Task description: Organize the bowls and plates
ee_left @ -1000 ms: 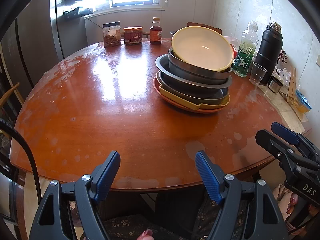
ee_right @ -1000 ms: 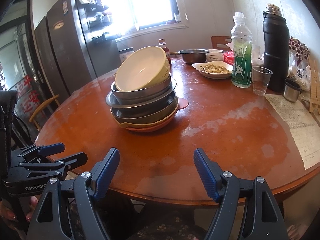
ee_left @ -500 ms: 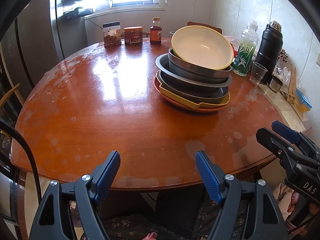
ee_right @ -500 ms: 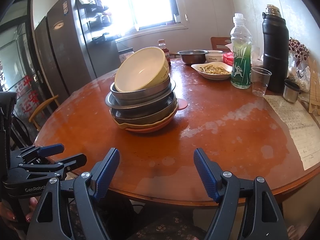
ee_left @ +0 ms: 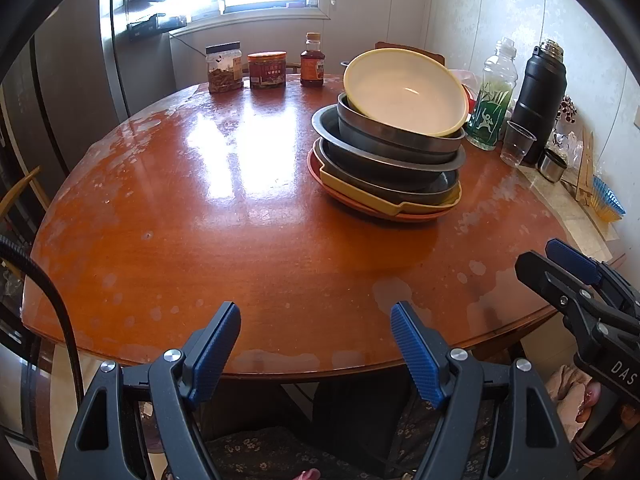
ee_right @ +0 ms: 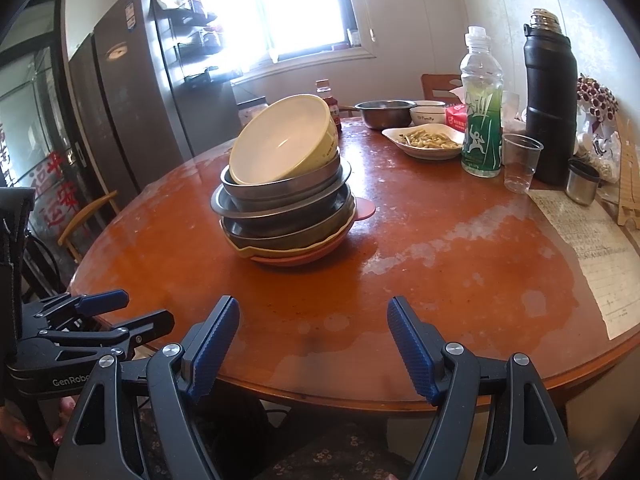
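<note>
The left gripper (ee_left: 316,344), black-framed with ribbed blue pads, hangs over the near edge of the round reddish-brown wooden table (ee_left: 224,208), its jaws spread wide around nothing. The right gripper (ee_right: 313,340) sits beside it at the same edge, likewise spread and empty. Seen from each other's cameras, the right one's body reads "DAS" and the left one's reads "GenRobo", the rest cut off.

Toward the middle of the table stands the stack of dishes (ee_right: 286,208): an orange plate at the bottom, a yellow dish, then several grey metal bowls, and on top a tilted cream-and-yellow bowl (ee_right: 282,140).

At the far right edge stand a clear bottle with a green label (ee_right: 482,120), a clear plastic cup (ee_right: 520,162) and a black thermos flask (ee_right: 550,100). Behind the bottle a white bowl (ee_right: 428,112) carries the word "Family". Three jars with unreadable labels line the far edge (ee_left: 264,68).
</note>
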Action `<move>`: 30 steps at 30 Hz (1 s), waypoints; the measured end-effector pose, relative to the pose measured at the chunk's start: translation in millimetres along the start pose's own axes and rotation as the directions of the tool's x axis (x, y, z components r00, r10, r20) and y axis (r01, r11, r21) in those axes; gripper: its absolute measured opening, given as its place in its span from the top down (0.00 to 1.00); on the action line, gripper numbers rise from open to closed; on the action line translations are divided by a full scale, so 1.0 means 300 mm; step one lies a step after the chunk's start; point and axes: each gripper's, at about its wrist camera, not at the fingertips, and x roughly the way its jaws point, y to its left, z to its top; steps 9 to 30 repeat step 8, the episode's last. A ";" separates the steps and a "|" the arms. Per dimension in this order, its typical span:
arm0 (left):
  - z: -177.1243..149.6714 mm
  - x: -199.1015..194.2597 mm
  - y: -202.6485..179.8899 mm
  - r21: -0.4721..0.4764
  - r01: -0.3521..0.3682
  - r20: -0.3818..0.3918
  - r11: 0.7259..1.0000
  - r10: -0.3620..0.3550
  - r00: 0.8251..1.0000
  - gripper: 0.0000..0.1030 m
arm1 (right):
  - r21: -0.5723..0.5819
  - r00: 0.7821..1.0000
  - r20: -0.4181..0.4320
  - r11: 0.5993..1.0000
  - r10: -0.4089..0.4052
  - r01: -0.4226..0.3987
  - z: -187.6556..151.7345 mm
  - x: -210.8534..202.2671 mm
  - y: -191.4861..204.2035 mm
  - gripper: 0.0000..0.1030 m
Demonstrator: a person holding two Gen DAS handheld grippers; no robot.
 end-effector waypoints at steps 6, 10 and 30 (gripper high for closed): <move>0.004 0.004 0.004 -0.003 -0.006 -0.004 1.000 0.006 1.000 0.25 | 0.006 1.000 0.005 1.000 -0.003 0.003 0.002 -0.002 -0.005 0.25; 0.010 0.007 0.011 -0.009 -0.010 -0.001 1.000 0.010 1.000 0.25 | 0.012 1.000 0.006 1.000 -0.007 0.007 0.004 -0.003 -0.010 0.25; 0.010 0.007 0.011 -0.009 -0.010 -0.001 1.000 0.010 1.000 0.25 | 0.012 1.000 0.006 1.000 -0.007 0.007 0.004 -0.003 -0.010 0.25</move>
